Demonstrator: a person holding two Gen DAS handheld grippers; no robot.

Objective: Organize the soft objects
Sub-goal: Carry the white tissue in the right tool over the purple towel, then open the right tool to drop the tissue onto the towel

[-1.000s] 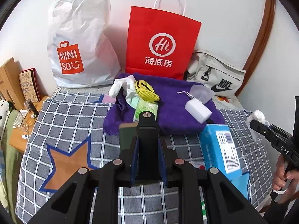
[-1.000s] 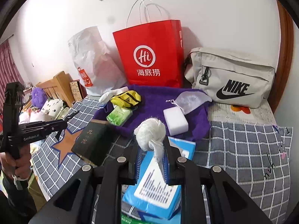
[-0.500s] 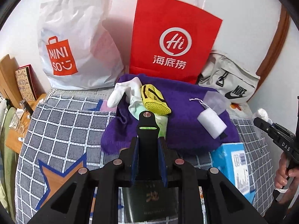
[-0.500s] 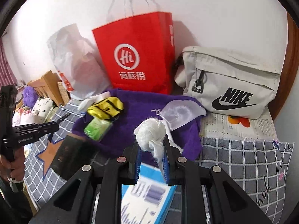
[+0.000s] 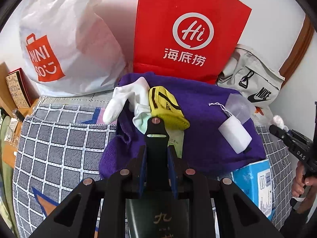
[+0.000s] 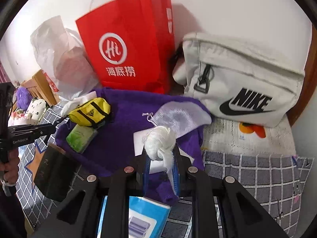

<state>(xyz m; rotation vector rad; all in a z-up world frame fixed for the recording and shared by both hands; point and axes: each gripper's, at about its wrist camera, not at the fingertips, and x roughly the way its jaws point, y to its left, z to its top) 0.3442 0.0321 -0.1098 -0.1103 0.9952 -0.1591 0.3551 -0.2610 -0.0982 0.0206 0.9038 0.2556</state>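
- Between my left gripper's (image 5: 156, 158) blue pads sits a black strap-like piece (image 5: 156, 138), pinched tight; its tip points to 12 o'clock, toward the yellow pouch (image 5: 166, 107).
- Under that gripper, at 6 o'clock in the left view, lies a dark book (image 5: 158, 216) with pale characters on its cover.
- Ahead of the left gripper spreads a purple towel (image 5: 200, 99) on the checked blanket (image 5: 59, 138).
- On the towel: a white sock (image 5: 126, 99) at 11 o'clock, the pouch touching it, a green pack (image 6: 81, 136) just below the pouch, a white block (image 5: 234, 136) at 2 o'clock and a sheer drawstring bag (image 5: 237, 107) just behind the block.
- My right gripper (image 6: 159, 164) is clamped on a white cotton wad (image 6: 158, 142), which bulges above the pads and hangs over the towel's near edge.
- At 6 o'clock under the right gripper lies a blue box (image 6: 146, 216), partly beneath the towel.
- Against the wall at 12 o'clock stands a red paper bag (image 5: 188, 31), with a white Miniso bag (image 5: 65, 39) beside it at 10 o'clock.
- At 2 o'clock in the right view rests a grey Nike bag (image 6: 243, 79), touching the red bag's side.
- At 9 o'clock in the right view my left gripper appears, held over the blanket near the book.
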